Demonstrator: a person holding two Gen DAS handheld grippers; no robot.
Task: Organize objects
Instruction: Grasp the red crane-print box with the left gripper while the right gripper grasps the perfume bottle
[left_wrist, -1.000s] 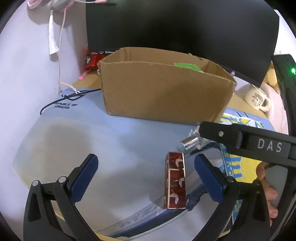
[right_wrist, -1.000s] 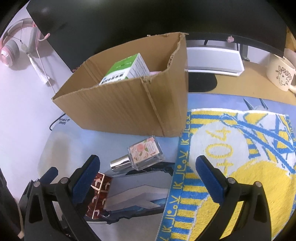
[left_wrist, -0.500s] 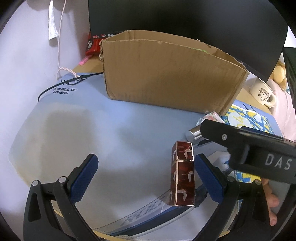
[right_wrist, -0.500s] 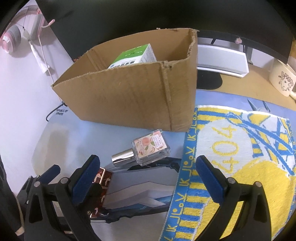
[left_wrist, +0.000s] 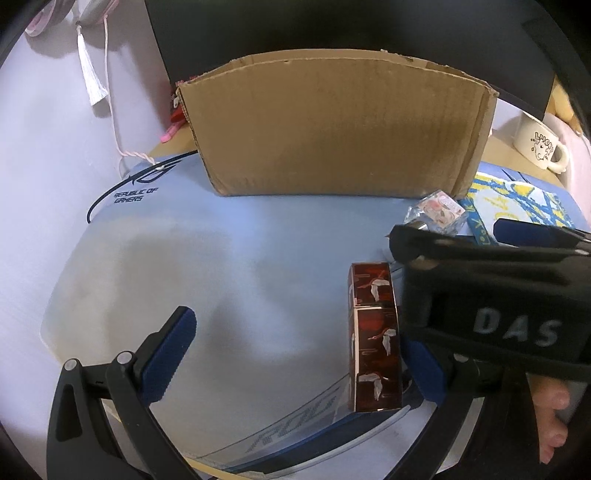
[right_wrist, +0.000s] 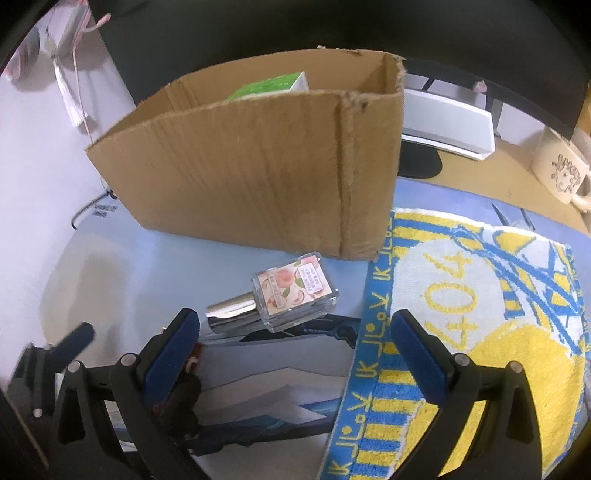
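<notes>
While both claws stand wide open and empty, nearer to the perfume bottle (right_wrist: 275, 297): right gripper (right_wrist: 295, 350), just behind it. Long axis across the jaws, cap leftward, near the cardboard box (right_wrist: 258, 177) front corner. Left gripper (left_wrist: 295, 354) beside red box (left_wrist: 373, 336).

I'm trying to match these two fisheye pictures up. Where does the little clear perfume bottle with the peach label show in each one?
Left wrist view: the perfume bottle is right of centre, partly hidden behind the right gripper, near the box's right corner.
Right wrist view: the bottle lies just below centre, on its side, silver cap pointing left, ahead of the open fingers.
Shared landmark: the cardboard box just behind the bottle.
</notes>
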